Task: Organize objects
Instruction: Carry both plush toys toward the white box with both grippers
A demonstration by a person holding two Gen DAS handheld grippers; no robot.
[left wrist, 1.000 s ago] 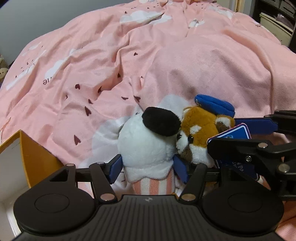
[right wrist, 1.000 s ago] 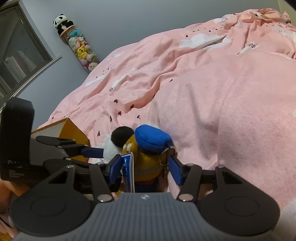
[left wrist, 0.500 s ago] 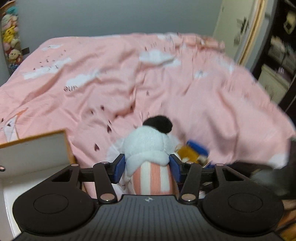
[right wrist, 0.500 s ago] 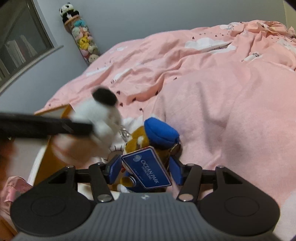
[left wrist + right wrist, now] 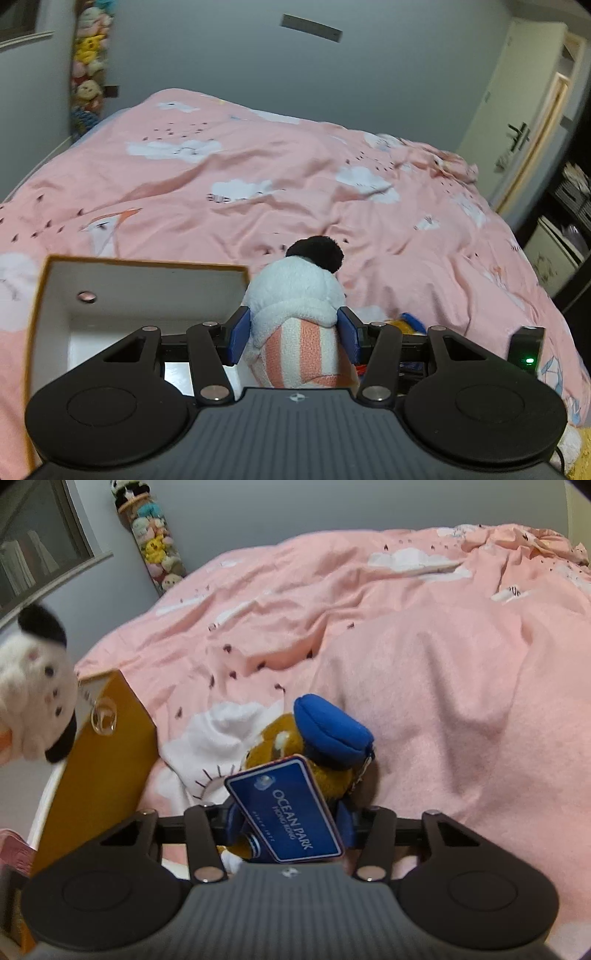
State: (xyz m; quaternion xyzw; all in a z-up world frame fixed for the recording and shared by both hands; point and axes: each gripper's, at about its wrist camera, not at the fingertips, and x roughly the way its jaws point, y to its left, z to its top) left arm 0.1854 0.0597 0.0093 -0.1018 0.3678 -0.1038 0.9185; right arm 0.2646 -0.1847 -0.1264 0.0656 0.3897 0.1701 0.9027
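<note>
My left gripper [image 5: 293, 338] is shut on a white plush with a black pompom and a pink-striped base [image 5: 299, 314], held in the air beside the right wall of an open box [image 5: 147, 284], orange outside and white inside. The plush also shows at the left edge of the right wrist view [image 5: 33, 698], above the box [image 5: 99, 760]. My right gripper [image 5: 288, 821] is shut on a brown plush with a blue cap [image 5: 314, 746] and a blue "Ocean Park" tag [image 5: 284, 812], low over the pink bedspread.
The pink cloud-print bedspread [image 5: 295, 184] covers the bed, with a raised fold [image 5: 443, 701] to the right. A column of small plush toys [image 5: 155, 542] hangs on the grey wall. A door [image 5: 532, 122] and shelves stand at the right.
My left gripper has lifted the white plush away from the brown plush and carried it left to the box. The right gripper has kept the brown plush, whose tag has swung into view.
</note>
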